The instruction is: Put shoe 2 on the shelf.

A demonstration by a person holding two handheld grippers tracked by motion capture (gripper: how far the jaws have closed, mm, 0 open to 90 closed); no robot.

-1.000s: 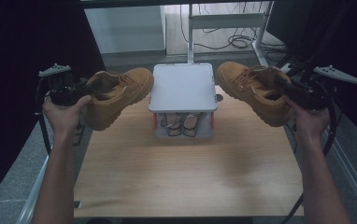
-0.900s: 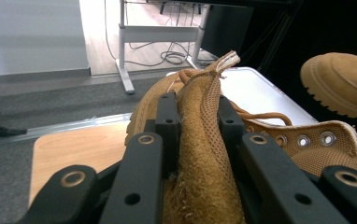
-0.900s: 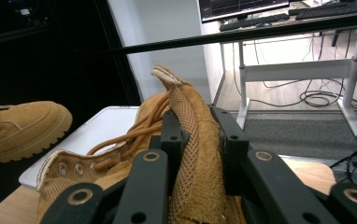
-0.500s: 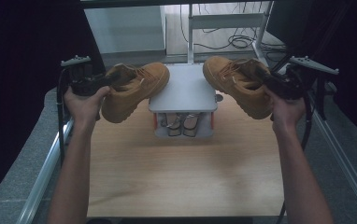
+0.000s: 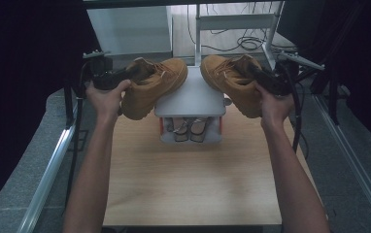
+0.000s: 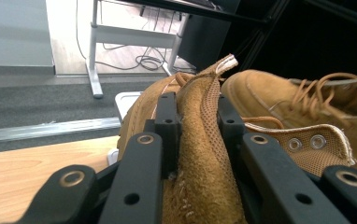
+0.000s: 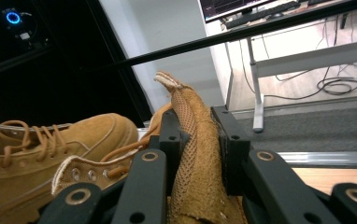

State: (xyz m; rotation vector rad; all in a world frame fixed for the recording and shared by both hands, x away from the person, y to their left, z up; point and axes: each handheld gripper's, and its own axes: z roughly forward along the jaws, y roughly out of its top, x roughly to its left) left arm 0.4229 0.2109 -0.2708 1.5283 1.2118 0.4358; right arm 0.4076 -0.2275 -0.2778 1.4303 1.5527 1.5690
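Two tan suede lace-up boots hang in the air over the far part of the wooden table (image 5: pixel 193 179). My left gripper (image 5: pixel 118 77) is shut on the collar of the left boot (image 5: pixel 157 85), whose toe points toward the middle. In the left gripper view the jaws (image 6: pixel 196 109) pinch that boot's suede flap (image 6: pixel 204 154), and the other boot (image 6: pixel 307 116) is just to the right. My right gripper (image 5: pixel 266 82) is shut on the right boot (image 5: pixel 229 80). The right gripper view has the flap (image 7: pixel 195 168) clamped between my jaws (image 7: pixel 194 128), with the other boot (image 7: pixel 50 149) at the left. The toes nearly meet above a white-topped box (image 5: pixel 188 99).
The white-topped box stands at the table's far middle with silvery items behind its front (image 5: pixel 191 130). Metal rails (image 5: pixel 52 165) run along both sides of the table. A white desk frame (image 5: pixel 237 22) and floor cables (image 5: pixel 251 43) lie beyond. Dark curtains hang left and right.
Both hands have moved inward and away from the person. The two boots have come from the table's sides to toe-to-toe over the white-topped box. Both grips are unchanged.
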